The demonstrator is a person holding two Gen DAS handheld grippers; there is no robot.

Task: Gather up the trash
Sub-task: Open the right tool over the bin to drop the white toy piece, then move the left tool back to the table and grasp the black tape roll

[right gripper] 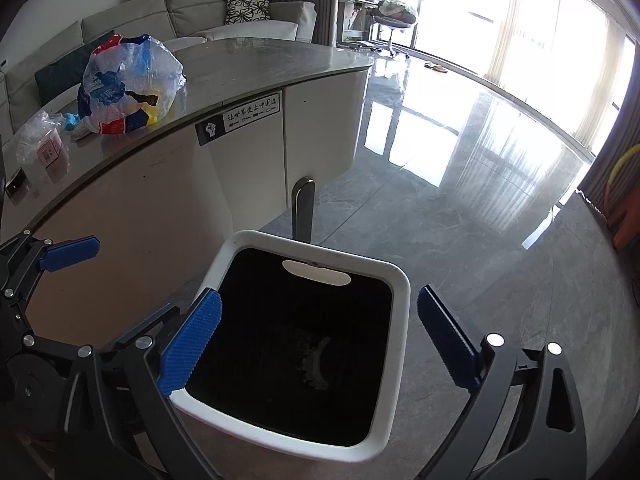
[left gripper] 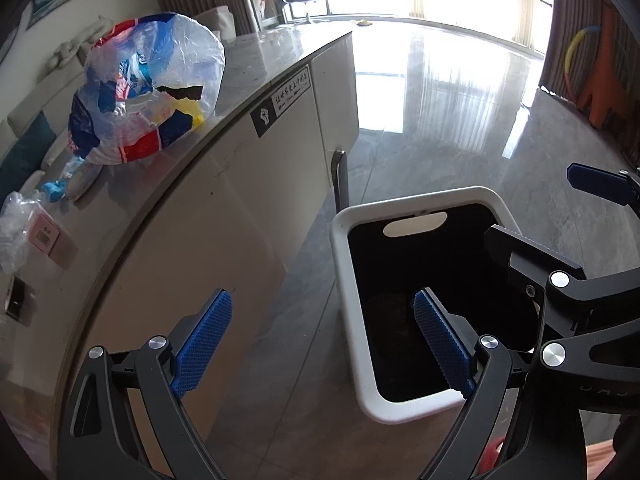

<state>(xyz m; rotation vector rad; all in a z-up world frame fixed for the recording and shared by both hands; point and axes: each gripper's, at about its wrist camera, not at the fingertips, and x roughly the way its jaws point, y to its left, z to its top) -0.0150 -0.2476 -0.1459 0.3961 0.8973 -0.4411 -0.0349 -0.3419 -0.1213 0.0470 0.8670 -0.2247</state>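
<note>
Both grippers hang over the white bin (right gripper: 394, 280) on the grey floor beside the counter (right gripper: 256, 60). The right gripper (right gripper: 320, 340) has its fingers spread wide, nothing between them, right above the bin's dark mouth. The left gripper (left gripper: 324, 344) is spread too, empty, at the bin's near edge. The trash bag (left gripper: 152, 88) sits on the counter, well apart from both

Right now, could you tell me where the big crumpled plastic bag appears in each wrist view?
Left wrist: crumpled plastic bag at upper left, on the grey countertop.
Right wrist: the bag at upper left, again on the countertop.
Shared landmark: the white-rimmed bin on the floor, lower centre in both.
</note>
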